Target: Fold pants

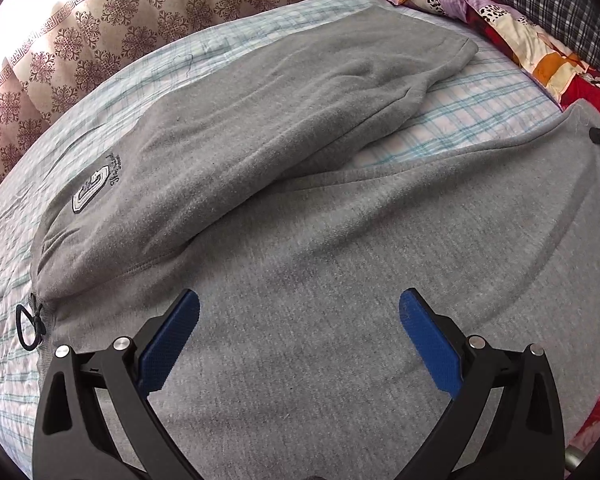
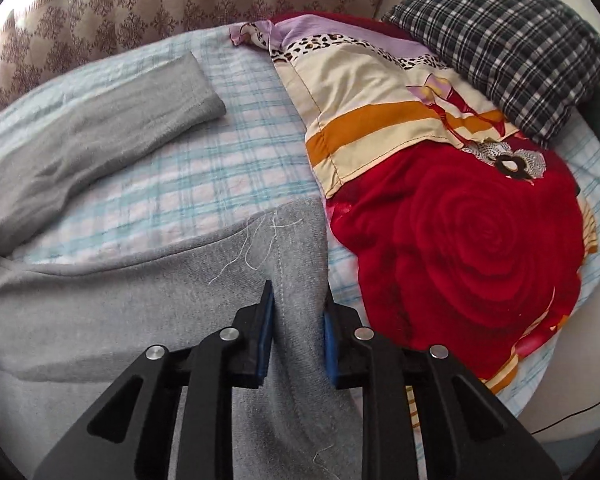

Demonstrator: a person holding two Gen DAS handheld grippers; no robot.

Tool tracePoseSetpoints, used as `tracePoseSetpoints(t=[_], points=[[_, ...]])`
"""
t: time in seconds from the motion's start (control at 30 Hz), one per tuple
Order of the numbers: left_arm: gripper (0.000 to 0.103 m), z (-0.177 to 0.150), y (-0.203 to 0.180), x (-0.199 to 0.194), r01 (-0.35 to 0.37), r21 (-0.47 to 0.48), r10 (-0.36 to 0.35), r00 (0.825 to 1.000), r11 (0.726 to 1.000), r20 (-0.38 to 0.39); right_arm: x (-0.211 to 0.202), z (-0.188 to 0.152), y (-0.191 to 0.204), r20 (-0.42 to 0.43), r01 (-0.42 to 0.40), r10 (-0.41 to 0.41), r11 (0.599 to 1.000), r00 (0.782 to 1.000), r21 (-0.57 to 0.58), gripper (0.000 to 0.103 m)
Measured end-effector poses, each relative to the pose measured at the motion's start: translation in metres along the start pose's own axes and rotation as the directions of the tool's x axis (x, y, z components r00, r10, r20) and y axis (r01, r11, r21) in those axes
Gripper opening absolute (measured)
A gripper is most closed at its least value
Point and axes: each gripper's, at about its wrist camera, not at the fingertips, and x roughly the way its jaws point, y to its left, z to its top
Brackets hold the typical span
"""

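I see the grey sweatpants [image 1: 300, 208] spread flat on the plaid bedsheet [image 1: 472, 108], legs apart. My left gripper [image 1: 299, 312] hovers over the near leg, jaws wide, gripping nothing — right gripper [image 2: 298, 300] is pinched onto that leg's cuff end [image 2: 296, 240], beside the red rose blanket [image 2: 460, 248].

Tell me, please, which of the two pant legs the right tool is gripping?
The near leg, whose hem lies beside the red rose blanket, is pinched in the right tool; the far leg lies untouched toward the curtain.
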Motion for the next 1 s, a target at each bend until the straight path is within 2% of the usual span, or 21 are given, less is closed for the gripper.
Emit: tracePoseSetpoints(t=[0.07,0.1,0.17,0.3,0.4,0.53,0.7,0.83,0.9,1.0], points=[[0.101,-0.002,-0.001,0.001,0.004,0.01,-0.004,1.0,1.0,0.002,0.017,-0.007,0.003,-0.016,0.014,-0.014,1.0,1.0,-0.016,0.034],[0.101,-0.003,0.0,0.001,0.007,0.011,-0.007,1.0,1.0,-0.001,0.021,-0.01,-0.004,-0.016,0.014,-0.014,1.0,1.0,0.006,0.041],[0.101,-0.004,0.002,0.001,0.01,0.008,-0.01,1.0,1.0,-0.007,0.015,-0.014,-0.016,0.005,0.003,-0.003,0.998,1.0,0.07,0.048],[0.101,0.0,0.015,-0.007,-0.007,-0.007,0.007,1.0,1.0,0.023,-0.017,-0.012,-0.027,0.091,0.009,-0.021,0.991,0.996,0.135,0.051],[0.101,0.003,0.031,-0.009,-0.034,-0.042,0.035,0.999,0.999,0.035,-0.039,-0.01,-0.022,0.136,-0.056,0.034,0.986,0.99,0.157,0.056],[0.101,0.002,0.055,-0.002,-0.082,-0.097,0.084,0.996,0.992,0.011,-0.034,-0.019,0.001,0.106,-0.179,0.164,0.971,0.981,0.159,0.056],[0.101,-0.011,0.083,0.014,-0.128,-0.134,0.124,0.991,0.983,-0.04,0.002,-0.038,0.023,-0.005,-0.181,0.185,0.967,0.983,0.179,0.056],[0.101,-0.019,0.093,0.03,-0.102,-0.167,0.088,0.992,0.981,-0.093,-0.001,-0.039,0.026,0.0,-0.162,0.164,0.972,0.986,0.171,0.056],[0.101,-0.019,0.097,0.027,-0.096,-0.181,0.082,0.993,0.979,-0.086,-0.011,-0.036,0.028,0.016,-0.16,0.16,0.971,0.987,0.18,0.056],[0.101,-0.019,0.1,0.015,-0.12,-0.174,0.114,0.993,0.977,-0.042,-0.031,-0.023,0.033,0.073,-0.187,0.176,0.968,0.982,0.17,0.057]])
